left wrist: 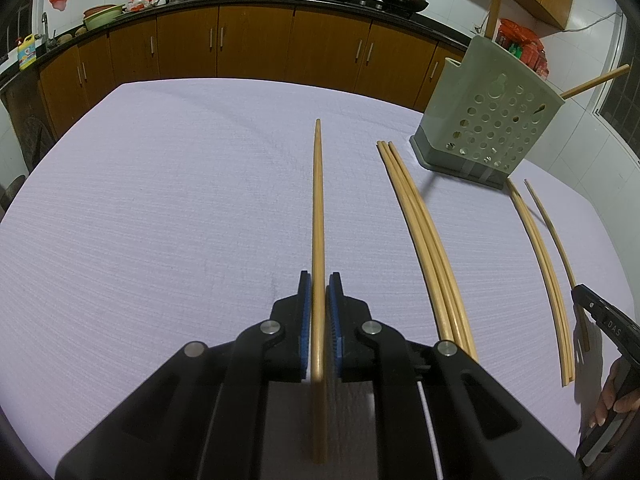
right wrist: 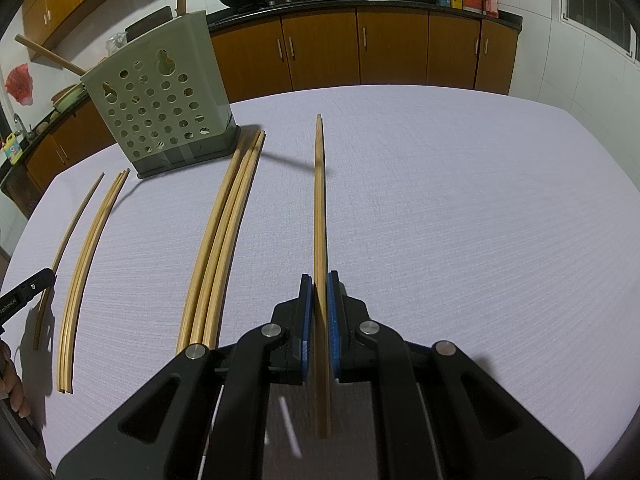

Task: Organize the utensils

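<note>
Clamped on a chopstick (left wrist: 318,200) apiece: left gripper (left wrist: 319,276), right gripper (right wrist: 319,276). Light, stiff, slick, so best pinched mid-shaft. Holder (left wrist: 488,120) at 1 o'clock from left.

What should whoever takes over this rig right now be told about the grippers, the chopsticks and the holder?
Left gripper: shut on a chopstick.
Right gripper: shut on a second chopstick.
The holder stands on the table with two sticks already poking out.
Loose on the cloth near it: a bundle of three, a pair and a single.
Left to do: drop in both held ones, then the six loose.
</note>
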Demonstrator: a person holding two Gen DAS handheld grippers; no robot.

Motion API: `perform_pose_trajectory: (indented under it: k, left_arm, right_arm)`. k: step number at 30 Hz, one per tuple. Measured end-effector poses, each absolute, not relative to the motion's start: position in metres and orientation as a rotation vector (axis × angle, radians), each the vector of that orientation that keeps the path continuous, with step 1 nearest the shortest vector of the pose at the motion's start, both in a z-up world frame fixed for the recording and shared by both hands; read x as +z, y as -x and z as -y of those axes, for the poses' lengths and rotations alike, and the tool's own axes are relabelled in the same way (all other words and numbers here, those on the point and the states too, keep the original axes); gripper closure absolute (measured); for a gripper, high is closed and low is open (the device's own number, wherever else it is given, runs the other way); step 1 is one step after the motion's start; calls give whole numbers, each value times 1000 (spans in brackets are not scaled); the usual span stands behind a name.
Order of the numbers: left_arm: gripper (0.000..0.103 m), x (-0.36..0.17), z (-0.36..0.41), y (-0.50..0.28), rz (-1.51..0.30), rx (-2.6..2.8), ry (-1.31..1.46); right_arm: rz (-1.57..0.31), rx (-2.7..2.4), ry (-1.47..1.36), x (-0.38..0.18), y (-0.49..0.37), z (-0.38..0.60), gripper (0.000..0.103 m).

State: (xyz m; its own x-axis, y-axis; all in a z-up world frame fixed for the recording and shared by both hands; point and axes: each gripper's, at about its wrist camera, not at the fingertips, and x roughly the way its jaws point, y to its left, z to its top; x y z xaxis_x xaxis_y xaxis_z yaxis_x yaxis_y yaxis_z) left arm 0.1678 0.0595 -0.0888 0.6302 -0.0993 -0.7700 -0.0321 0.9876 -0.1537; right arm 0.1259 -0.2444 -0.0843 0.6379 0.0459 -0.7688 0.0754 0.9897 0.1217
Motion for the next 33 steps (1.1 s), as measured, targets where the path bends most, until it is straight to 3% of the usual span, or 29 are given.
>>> perform_pose_trajectory:
  k: [16, 27, 33]
  left_arm:
    - [95, -81, -53, -150, -881, -31, 89]
    - [95, 26, -63, -134, -569, -72, 122]
    - [96, 60, -66, -141, -486, -84, 146]
  right_arm:
    - [-850, -3, -149, -74, -110, 247, 95]
    - [-562, -15, -117, 23, -96, 254, 95]
    - [-495, -14, -111, 46, -102, 253, 95]
